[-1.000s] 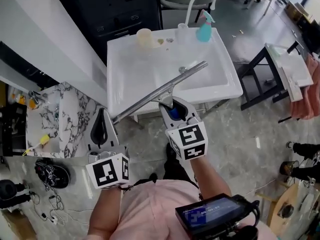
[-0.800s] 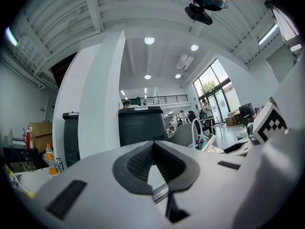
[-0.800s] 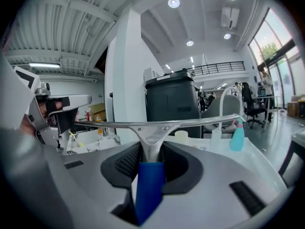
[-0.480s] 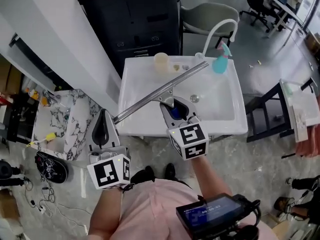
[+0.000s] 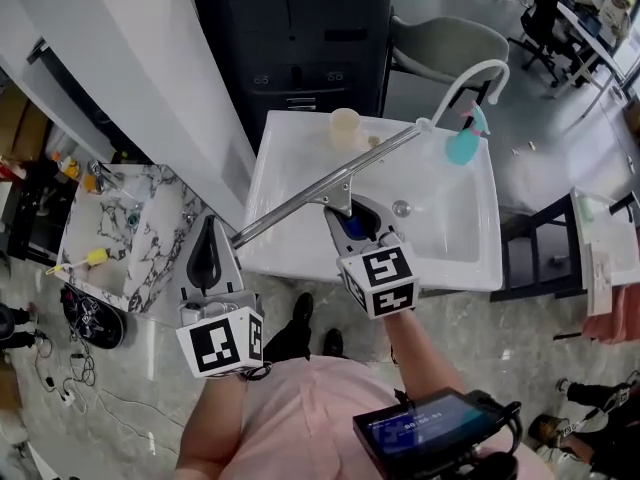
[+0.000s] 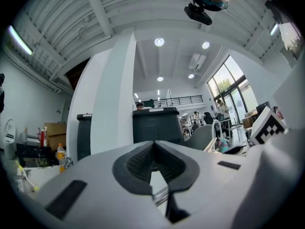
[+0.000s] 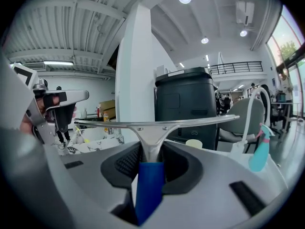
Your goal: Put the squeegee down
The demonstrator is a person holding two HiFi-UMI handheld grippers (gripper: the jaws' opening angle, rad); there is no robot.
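The squeegee (image 5: 320, 190) has a long metal blade and a blue handle (image 5: 350, 226). My right gripper (image 5: 349, 218) is shut on that handle, and the blade slants above the white sink (image 5: 290, 260) from its front left corner toward the back. In the right gripper view the blade (image 7: 152, 123) lies crosswise ahead of the jaws, with the blue handle (image 7: 150, 185) pressed between the pads of the right gripper (image 7: 151, 154). My left gripper (image 5: 208, 256) hangs left of the sink's front edge, shut and holding nothing. The left gripper (image 6: 153, 149) shows its pads together.
A teal spray bottle (image 5: 463, 144), a pale cup (image 5: 345, 125) and a white curved faucet (image 5: 472, 76) stand at the sink's back rim. Behind it are a black cabinet (image 5: 300, 38) and a chair (image 5: 450, 43). A marble counter (image 5: 110, 238) lies at the left.
Both grippers have moved forward toward the sink, and the blade now reaches further over the basin. The right gripper's hold on the squeegee is unchanged, and the left gripper stays shut.
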